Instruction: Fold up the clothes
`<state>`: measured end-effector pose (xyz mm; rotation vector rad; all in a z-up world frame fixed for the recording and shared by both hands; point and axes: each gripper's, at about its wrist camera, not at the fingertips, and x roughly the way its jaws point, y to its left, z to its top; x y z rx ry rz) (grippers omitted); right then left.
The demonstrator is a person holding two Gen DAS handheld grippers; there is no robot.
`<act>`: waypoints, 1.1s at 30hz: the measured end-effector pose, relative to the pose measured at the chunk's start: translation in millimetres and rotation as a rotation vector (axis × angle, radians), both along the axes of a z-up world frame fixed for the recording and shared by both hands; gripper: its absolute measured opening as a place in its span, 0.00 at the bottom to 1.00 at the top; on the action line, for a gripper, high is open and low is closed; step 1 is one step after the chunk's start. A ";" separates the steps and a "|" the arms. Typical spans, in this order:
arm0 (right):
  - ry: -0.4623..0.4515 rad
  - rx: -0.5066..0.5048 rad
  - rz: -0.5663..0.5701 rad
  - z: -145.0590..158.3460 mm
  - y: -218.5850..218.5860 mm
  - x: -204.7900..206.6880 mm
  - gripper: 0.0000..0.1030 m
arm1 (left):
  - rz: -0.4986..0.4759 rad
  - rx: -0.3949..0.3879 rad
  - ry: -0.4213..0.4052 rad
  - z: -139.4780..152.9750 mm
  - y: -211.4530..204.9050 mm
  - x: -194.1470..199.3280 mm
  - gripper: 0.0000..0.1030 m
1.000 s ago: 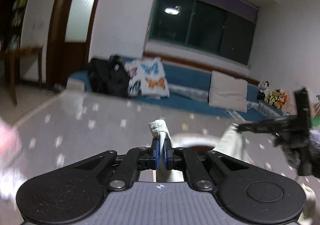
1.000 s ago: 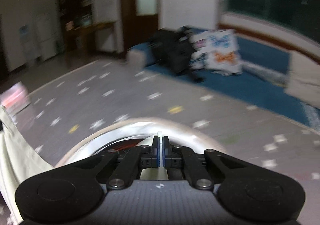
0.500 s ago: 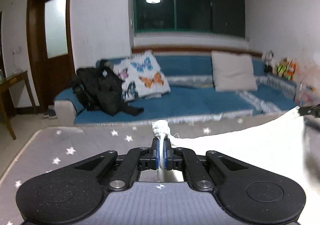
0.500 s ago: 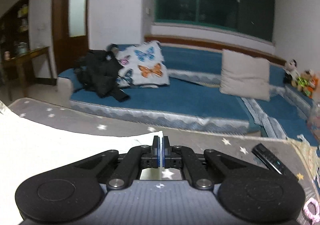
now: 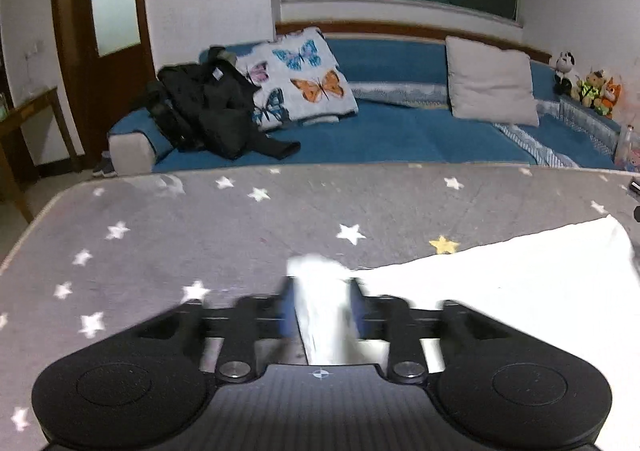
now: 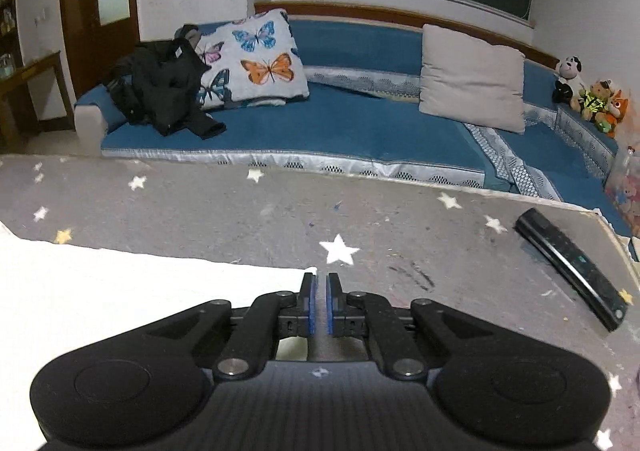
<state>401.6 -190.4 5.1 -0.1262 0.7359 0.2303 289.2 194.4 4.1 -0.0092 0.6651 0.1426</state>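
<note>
**Q:** Left wrist view first: where does the cloth lie from the tongs?

**A:** A white cloth (image 5: 520, 283) is spread flat on a grey star-printed cover (image 5: 240, 235). One corner of it sits between the fingers of the left tongs (image 5: 320, 311), which are parted with the fabric loose in the gap. This part of the picture is smeared, so whether the pads touch the cloth cannot be told. From that corner the cloth runs away to the right.

**Q:** And from the right wrist view?

**A:** The same cloth (image 6: 120, 291) fills the lower left, and its far edge runs left to right, ending just at the tips of the right tongs (image 6: 319, 303). These are slightly parted, a narrow gap between the blue pads, and appear to grip nothing. So the cloth's long axis lies across, between the two tongs, one at each far corner.

**Q:** Textures and shapes?

**A:** The cloth looks thin, soft and plain, overexposed to a flat white. The cover is matte and fuzzy, with scuff marks. A hard, glossy black remote (image 6: 568, 267) lies well to the right. Beyond it is a blue sofa (image 6: 360, 123) with cushions.
</note>
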 end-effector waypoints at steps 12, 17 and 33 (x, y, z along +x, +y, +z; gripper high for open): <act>-0.050 -0.043 0.057 58.2 -28.7 -89.5 0.42 | 0.079 -0.011 -0.064 32.3 13.6 -139.0 0.72; -0.033 -0.074 0.121 55.4 -36.7 -144.2 0.55 | 0.165 0.009 -0.064 21.0 9.7 -198.3 0.76; -0.087 -0.186 0.168 3.4 -68.3 -306.7 0.78 | 0.236 -0.061 -0.015 -15.8 -39.5 -285.5 0.77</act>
